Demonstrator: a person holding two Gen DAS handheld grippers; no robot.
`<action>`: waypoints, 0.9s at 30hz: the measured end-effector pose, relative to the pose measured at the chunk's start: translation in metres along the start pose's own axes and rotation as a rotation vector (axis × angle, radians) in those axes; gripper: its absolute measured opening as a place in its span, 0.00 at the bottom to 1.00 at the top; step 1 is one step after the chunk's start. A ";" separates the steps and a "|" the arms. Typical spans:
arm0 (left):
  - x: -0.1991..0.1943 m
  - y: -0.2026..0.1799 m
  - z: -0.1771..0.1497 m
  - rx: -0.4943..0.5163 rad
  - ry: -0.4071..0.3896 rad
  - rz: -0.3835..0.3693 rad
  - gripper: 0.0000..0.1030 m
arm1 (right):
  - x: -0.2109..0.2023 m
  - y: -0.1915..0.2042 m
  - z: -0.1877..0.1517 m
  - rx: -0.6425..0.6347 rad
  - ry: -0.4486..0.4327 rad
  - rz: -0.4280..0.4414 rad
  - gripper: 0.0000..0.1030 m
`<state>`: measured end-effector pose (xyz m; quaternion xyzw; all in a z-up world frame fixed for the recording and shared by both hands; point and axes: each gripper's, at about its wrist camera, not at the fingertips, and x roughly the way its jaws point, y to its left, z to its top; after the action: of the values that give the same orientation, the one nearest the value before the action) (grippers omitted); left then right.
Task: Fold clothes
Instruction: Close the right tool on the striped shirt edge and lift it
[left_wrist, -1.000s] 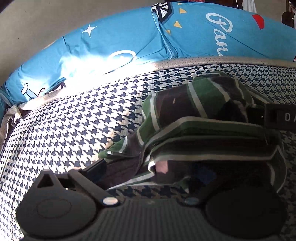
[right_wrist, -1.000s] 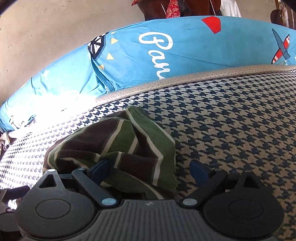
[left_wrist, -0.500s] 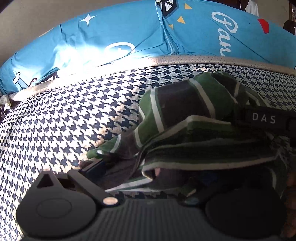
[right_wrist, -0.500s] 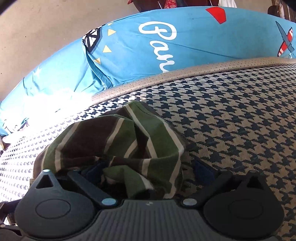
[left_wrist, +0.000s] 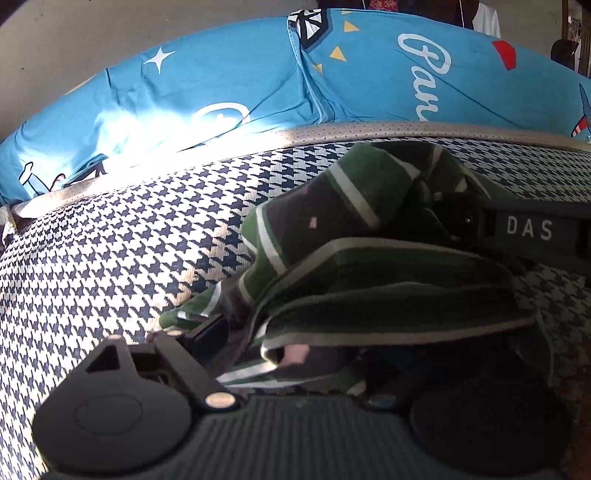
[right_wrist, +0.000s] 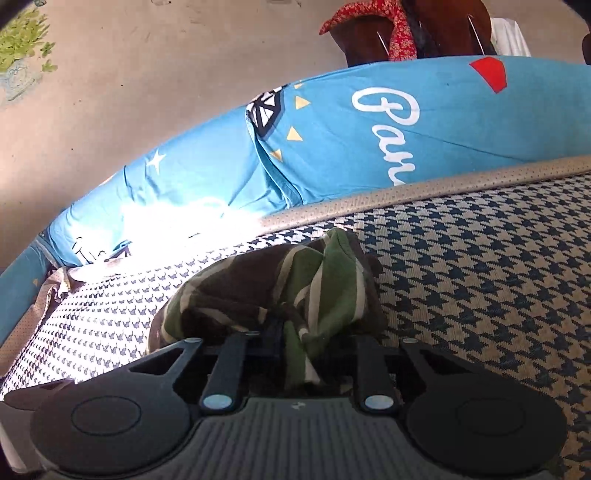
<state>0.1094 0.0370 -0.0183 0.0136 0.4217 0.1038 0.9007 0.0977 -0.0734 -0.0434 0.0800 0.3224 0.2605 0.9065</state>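
Observation:
A green and brown striped garment (left_wrist: 369, 280) lies bunched on a houndstooth mattress (left_wrist: 110, 258). My left gripper (left_wrist: 295, 343) is open at the garment's near edge. Its left finger (left_wrist: 207, 328) shows beside the cloth, and folds drape over and hide its right finger. In the right wrist view the same garment (right_wrist: 258, 291) rises in a heap, and my right gripper (right_wrist: 282, 332) is shut on a pinched fold of it. A dark finger marked DAS (left_wrist: 528, 229) of the right gripper reaches into the cloth from the right in the left wrist view.
Blue printed bedding (right_wrist: 461, 122) is rolled along the mattress's far edge, behind a beige piped border (right_wrist: 443, 184). A plain wall rises beyond it, and clothes (right_wrist: 406, 33) hang at the top. Bare houndstooth mattress (right_wrist: 480, 277) stretches right of the garment.
My right gripper was open around the garment's edge and has shut on a fold, bunching the cloth upward. My left gripper has stayed open in nearly the same place.

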 end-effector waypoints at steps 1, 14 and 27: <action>-0.002 -0.002 0.000 0.001 -0.003 -0.006 0.76 | -0.006 0.000 0.001 0.000 -0.012 0.008 0.20; -0.042 -0.045 -0.006 0.036 -0.057 -0.089 0.62 | -0.070 -0.022 0.011 -0.017 -0.128 0.001 0.19; -0.103 -0.110 -0.035 0.157 -0.153 -0.219 0.64 | -0.152 -0.052 0.014 -0.021 -0.236 -0.080 0.19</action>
<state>0.0374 -0.0933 0.0247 0.0456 0.3578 -0.0296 0.9322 0.0283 -0.1967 0.0334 0.0874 0.2135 0.2162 0.9487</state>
